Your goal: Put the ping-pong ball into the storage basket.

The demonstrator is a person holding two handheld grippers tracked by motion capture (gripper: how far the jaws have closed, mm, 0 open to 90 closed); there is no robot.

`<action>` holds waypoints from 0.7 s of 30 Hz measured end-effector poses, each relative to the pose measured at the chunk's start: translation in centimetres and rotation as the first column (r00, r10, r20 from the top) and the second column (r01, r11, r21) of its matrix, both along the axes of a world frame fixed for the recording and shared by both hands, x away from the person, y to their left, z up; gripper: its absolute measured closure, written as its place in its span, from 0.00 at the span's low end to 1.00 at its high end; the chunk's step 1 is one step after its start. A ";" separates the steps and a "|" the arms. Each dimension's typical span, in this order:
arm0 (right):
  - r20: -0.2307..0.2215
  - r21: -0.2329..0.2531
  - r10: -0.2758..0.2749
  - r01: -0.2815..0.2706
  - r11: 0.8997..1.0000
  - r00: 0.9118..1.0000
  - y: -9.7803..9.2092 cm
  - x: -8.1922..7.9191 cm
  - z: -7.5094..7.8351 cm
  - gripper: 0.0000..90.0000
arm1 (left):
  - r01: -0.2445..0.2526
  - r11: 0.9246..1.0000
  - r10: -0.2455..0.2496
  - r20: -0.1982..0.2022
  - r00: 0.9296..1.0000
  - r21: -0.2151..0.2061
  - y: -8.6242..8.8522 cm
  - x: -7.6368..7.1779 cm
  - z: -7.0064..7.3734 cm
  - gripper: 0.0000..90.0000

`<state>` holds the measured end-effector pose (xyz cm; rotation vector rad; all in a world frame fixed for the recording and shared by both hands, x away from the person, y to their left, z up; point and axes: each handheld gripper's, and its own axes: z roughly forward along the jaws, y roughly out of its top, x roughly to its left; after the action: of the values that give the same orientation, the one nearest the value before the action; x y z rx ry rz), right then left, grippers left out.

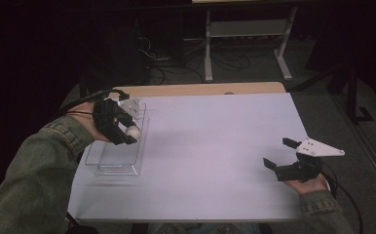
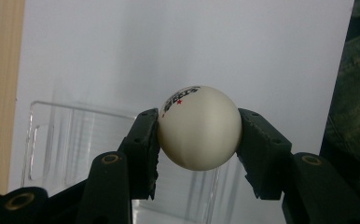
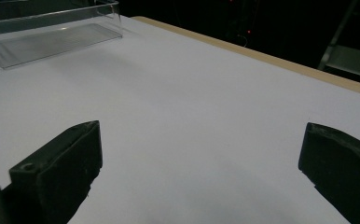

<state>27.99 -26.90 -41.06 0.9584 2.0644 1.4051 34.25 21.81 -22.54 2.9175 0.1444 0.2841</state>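
A white ping-pong ball with dark print and a red star is clamped between the two black jaws of my left gripper. From above, that left gripper holds the ball over a clear plastic tray at the left of the white table. The tray lies just below the ball in the left gripper view. My right gripper stands open at the table's right side, near the front, its jaws wide apart over bare white surface with nothing between them.
The white table top has a wooden strip along its far edge. The clear tray sits at the far left in the right gripper view. Beyond the table are a dark floor, cables and a metal frame.
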 end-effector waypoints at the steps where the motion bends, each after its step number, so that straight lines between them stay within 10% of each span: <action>1: 0.000 -0.002 0.000 0.000 1.000 1.000 0.0 0.0 0.0 0.00 | 0.000 1.000 0.000 -0.001 1.000 0.014 0.1 0.0 -0.1 0.57; 21: -0.002 -0.008 -0.003 0.003 1.000 1.000 0.1 0.0 0.0 0.00 | -0.046 0.994 0.049 -0.027 0.998 0.099 2.4 0.8 -1.7 0.57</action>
<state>27.97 -26.78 -41.11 0.9591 2.0675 1.3946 35.05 24.19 -24.27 3.0202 0.2099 0.2636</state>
